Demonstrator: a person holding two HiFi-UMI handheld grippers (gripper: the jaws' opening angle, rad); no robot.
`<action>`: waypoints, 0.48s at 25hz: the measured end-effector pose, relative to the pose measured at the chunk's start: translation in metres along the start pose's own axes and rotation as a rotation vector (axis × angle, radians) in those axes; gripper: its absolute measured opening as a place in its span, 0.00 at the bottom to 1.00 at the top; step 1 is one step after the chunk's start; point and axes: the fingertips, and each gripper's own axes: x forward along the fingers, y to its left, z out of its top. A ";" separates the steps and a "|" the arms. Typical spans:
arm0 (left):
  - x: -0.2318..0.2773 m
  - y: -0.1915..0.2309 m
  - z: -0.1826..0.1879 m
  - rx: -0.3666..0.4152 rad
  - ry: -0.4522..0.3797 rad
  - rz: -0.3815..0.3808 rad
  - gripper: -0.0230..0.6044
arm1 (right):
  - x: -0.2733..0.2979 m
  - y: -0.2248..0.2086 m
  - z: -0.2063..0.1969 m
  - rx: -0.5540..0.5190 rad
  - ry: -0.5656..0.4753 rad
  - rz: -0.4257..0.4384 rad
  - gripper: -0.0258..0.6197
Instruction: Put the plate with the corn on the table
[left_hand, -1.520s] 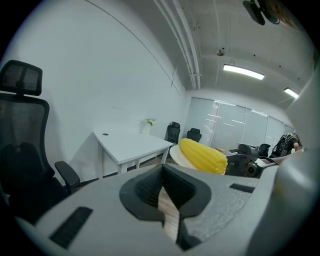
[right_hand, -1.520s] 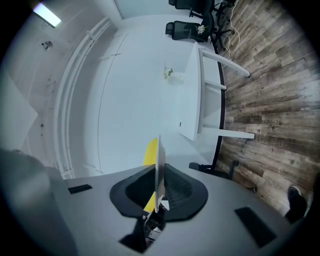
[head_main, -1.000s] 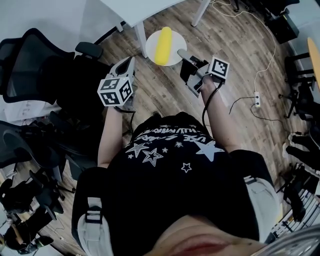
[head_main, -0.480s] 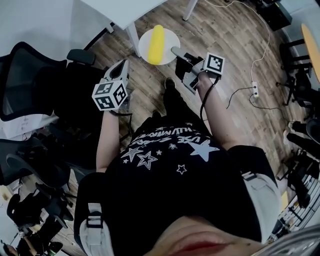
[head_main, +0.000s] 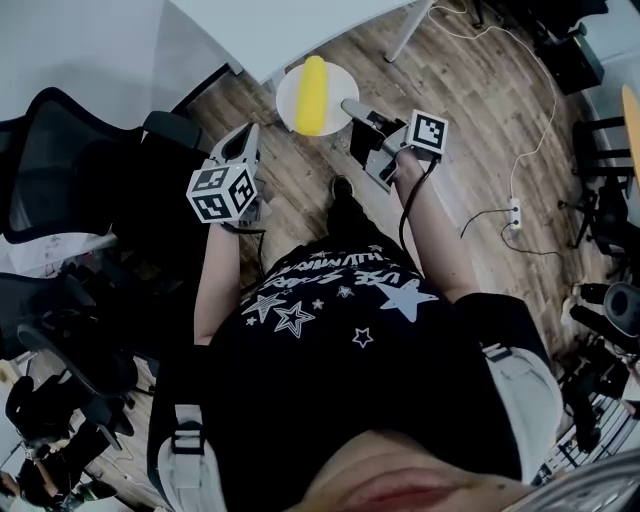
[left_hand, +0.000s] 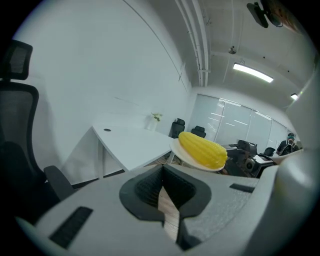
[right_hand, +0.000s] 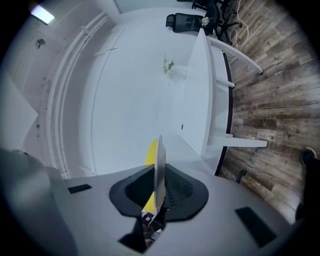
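The round white plate (head_main: 338, 85), with the yellow corn cob (head_main: 313, 92) lying across it, is held in the air above the wooden plank floor (head_main: 480, 100). It is just short of the white table (head_main: 300, 25) at its 12 o'clock. Its rim is clamped at 4 o'clock by the right gripper (head_main: 350, 106), whose jaws have just been opening slightly. The left gripper (head_main: 248, 136), at the plate's 8 o'clock, is empty, its jaws drawn together.
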 end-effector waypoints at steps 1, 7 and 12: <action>0.008 0.003 0.002 -0.005 0.003 0.007 0.05 | 0.006 -0.002 0.008 -0.001 0.009 -0.002 0.11; 0.053 0.008 0.025 -0.010 0.006 0.046 0.05 | 0.031 -0.006 0.062 -0.028 0.071 -0.004 0.11; 0.096 -0.001 0.052 0.014 -0.016 0.072 0.05 | 0.038 -0.015 0.103 -0.019 0.110 -0.003 0.11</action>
